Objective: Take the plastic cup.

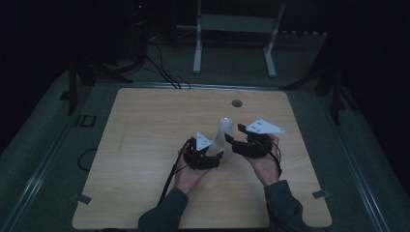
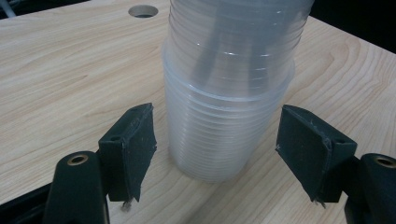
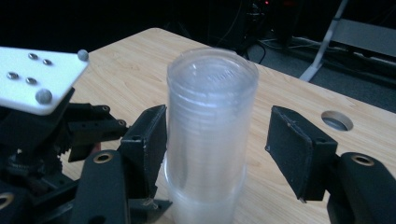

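A tall stack of clear plastic cups (image 1: pixel 224 133) stands upside down on the wooden table (image 1: pixel 145 145), between my two grippers. In the left gripper view, my left gripper (image 2: pixel 219 154) flanks the lower, wider part of the stack (image 2: pixel 224 107), and both pads (image 2: pixel 135 149) stand a little off its wall. In the right gripper view, my right gripper (image 3: pixel 219 144) flanks the narrower upper part of the stack (image 3: pixel 210 121). Its left pad (image 3: pixel 149 137) is close to the cups and its right pad stands clearly apart. From above, the left gripper (image 1: pixel 220 154) sits low and the right gripper (image 1: pixel 232 140) higher.
A round cable hole (image 1: pixel 236 103) lies in the table behind the stack. A white metal stand (image 1: pixel 235 29) and black cables (image 1: pixel 159 67) are on the floor beyond the far edge. Bare wood spreads to the left and right of my hands.
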Demonstrator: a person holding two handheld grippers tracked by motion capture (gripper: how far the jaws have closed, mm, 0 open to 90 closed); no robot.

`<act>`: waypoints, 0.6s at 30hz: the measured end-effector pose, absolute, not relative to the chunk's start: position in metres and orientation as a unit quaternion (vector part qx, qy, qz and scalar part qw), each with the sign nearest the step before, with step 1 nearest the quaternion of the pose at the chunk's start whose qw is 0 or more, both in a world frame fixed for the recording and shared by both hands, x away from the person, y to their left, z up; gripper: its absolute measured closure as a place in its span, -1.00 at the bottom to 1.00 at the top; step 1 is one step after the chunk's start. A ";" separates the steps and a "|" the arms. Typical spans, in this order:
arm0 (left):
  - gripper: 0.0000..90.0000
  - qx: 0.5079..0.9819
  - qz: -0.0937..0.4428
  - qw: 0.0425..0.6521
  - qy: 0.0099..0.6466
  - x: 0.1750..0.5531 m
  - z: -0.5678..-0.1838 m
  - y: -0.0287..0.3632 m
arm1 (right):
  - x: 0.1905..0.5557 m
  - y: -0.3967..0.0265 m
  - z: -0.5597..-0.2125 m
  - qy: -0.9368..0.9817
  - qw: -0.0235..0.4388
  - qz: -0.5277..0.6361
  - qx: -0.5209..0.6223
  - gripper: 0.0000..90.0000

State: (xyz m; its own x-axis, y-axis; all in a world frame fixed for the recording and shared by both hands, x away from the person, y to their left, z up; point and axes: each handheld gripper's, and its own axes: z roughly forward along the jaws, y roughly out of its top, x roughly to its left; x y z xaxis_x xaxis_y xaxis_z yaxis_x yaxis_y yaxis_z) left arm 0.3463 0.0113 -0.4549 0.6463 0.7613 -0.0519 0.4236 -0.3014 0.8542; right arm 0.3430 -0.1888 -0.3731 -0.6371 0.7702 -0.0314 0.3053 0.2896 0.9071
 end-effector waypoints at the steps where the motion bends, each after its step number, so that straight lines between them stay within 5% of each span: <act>1: -0.38 0.785 0.186 0.455 0.377 0.346 -0.455 0.011 | 0.344 -0.188 -0.373 0.766 0.241 0.482 0.350 -0.17; 18: -0.38 0.783 0.188 0.455 0.380 0.348 -0.456 0.011 | 0.365 -0.169 -0.374 0.771 0.239 0.479 0.345 -0.28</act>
State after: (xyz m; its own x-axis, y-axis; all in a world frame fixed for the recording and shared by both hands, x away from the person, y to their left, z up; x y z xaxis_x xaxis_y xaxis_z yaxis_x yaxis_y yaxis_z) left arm 0.3476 0.0106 -0.4563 0.6412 0.7657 -0.0511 0.4231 -0.2972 0.8559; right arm 0.3652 -0.1692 -0.3737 -0.6475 0.7611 -0.0372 0.3034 0.3023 0.9036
